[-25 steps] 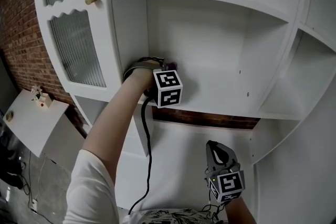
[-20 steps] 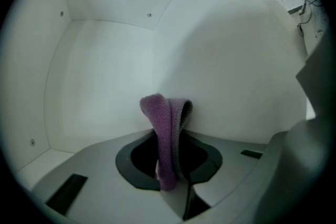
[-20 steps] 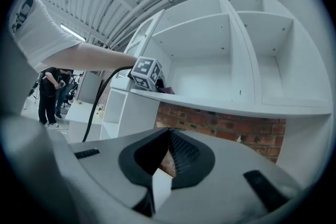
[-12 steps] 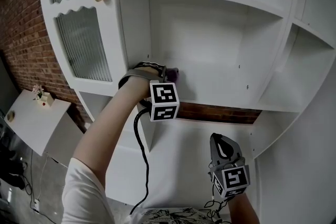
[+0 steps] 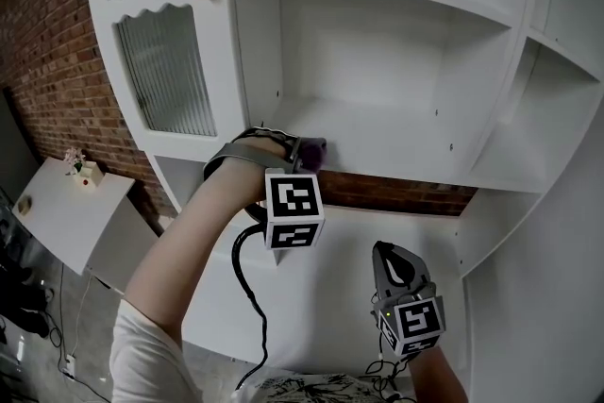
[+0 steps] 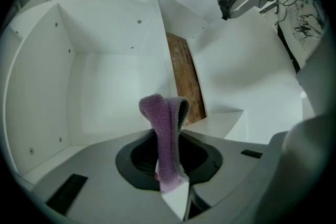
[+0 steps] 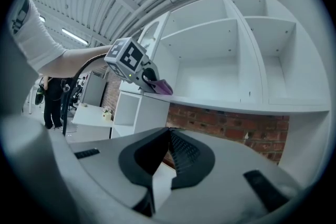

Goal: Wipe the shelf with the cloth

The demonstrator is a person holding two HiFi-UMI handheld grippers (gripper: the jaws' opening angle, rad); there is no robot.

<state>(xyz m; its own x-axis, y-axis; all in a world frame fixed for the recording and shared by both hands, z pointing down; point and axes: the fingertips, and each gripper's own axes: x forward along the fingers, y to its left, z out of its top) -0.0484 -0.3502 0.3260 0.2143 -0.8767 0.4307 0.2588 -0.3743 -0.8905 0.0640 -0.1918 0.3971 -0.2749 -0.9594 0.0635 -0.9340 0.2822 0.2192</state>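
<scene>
Head view: left tongs up at the near-left edge of the shelf, purple cloth poking out of the tip. Can't confirm cloth-to-shelf contact from here. Right tongs low on the right, well apart from the shelf, tip pointing up. Ribbed-glass cabinet door to the left, with a brick wall and a small white desk further left.

Left gripper view: left tongs clamped on the cloth. It's folded, standing up out of the jaws, with its top curling over. The open shelf compartment is beyond, and right tongs show top right. Only this view shows the grip itself.

Right gripper view: right tongs closed, jaws together with nothing between them. It shows what the others don't: seen from the side, the cloth lies on the shelf's near-left lip at the tip of the left tongs. Brick strip under the shelf, a person standing far left.
</scene>
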